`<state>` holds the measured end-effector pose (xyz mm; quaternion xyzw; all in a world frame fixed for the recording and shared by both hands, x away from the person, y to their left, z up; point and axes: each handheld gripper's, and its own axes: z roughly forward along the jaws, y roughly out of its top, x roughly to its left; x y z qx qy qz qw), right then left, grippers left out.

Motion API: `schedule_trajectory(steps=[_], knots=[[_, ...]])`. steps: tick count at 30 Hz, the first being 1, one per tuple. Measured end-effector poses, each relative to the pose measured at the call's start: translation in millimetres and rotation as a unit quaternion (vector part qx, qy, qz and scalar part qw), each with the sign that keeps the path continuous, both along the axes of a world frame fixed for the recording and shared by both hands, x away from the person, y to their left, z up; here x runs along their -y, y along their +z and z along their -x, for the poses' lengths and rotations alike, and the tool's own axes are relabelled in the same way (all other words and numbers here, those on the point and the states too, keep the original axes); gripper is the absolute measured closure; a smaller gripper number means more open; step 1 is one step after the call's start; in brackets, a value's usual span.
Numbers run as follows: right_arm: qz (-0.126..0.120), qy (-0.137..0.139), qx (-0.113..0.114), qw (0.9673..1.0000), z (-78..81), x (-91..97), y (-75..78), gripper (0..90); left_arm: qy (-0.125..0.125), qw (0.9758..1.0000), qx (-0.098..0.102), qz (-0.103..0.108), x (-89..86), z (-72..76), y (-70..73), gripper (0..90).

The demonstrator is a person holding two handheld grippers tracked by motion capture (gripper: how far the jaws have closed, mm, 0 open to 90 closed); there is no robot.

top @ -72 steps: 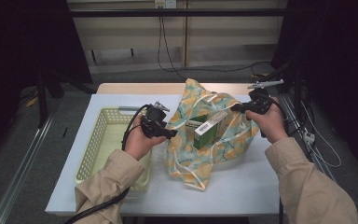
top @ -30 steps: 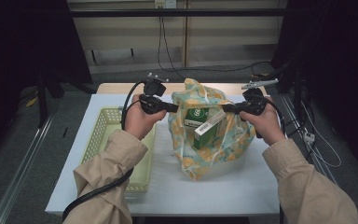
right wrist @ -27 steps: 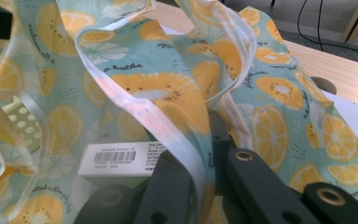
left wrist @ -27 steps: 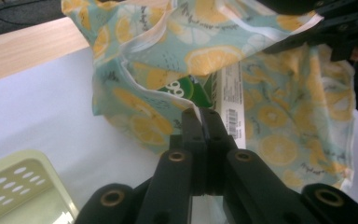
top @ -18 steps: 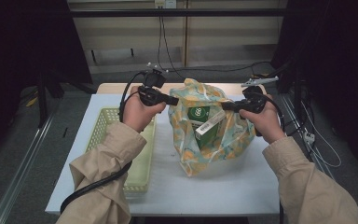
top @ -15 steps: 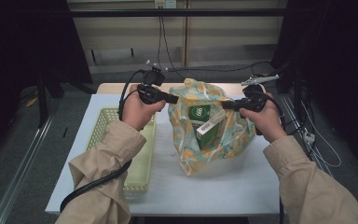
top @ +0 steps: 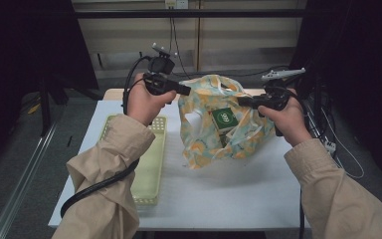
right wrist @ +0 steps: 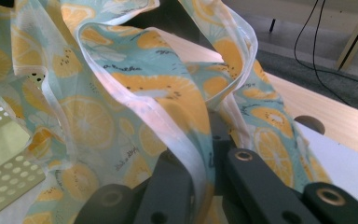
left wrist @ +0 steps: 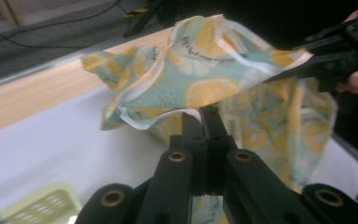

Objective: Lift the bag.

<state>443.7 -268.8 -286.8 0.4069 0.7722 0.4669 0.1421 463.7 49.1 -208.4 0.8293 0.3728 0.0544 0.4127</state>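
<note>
A thin bag (top: 214, 144) printed with yellow citrus slices on teal hangs open between my two grippers over the white table (top: 219, 199). My left gripper (top: 185, 91) is shut on the bag's left rim (left wrist: 168, 123), with its jaws (left wrist: 201, 113) pinched together on the white hem. On the opposite rim my right gripper (top: 242, 101) is shut too, and the fabric drapes over its jaws (right wrist: 212, 128). A green box (top: 225, 119) with a white round mark stands tilted inside the bag. The other hand's gripper (left wrist: 338, 51) pulls a corner of the bag taut.
A pale yellow perforated basket (top: 149, 164) lies on the table's left part, under my left forearm, and it shows beside the fabric (right wrist: 4, 158). A wooden strip (right wrist: 326, 116) borders the table's far edge. Cables (top: 328, 144) hang at the right.
Both hands have risen and drawn apart with the bag's rims. The bag has gone from lying slumped on the table to hanging stretched open, and the green box has slid lower inside.
</note>
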Motion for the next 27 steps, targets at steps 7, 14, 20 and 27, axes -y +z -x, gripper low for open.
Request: schedule_trajectory(steps=[7, 14, 20, 27], knots=[[0.000, 0.001, 0.012, 0.9999, 1.4, -3.7, 12.4, 89.6, 0.002, 1.0000, -0.004, -0.007, 3.8, -1.9, 9.8, 90.0], [-0.005, -0.002, 0.013, 0.9999, -0.3, -1.0, 19.1, 89.6, 0.000, 0.9999, 0.007, -0.010, 4.2, -5.6, 26.4, 90.0], [-0.006, -0.002, 0.024, 0.9997, -2.2, 0.0, 32.5, 89.6, 0.002, 0.9998, 0.017, -0.006, 5.6, -10.7, 46.1, 90.0], [-0.014, -0.003, 0.043, 0.9990, -1.6, 2.1, 48.5, 89.7, 0.002, 0.9994, 0.035, -0.009, 9.8, -16.0, 66.3, 90.0]])
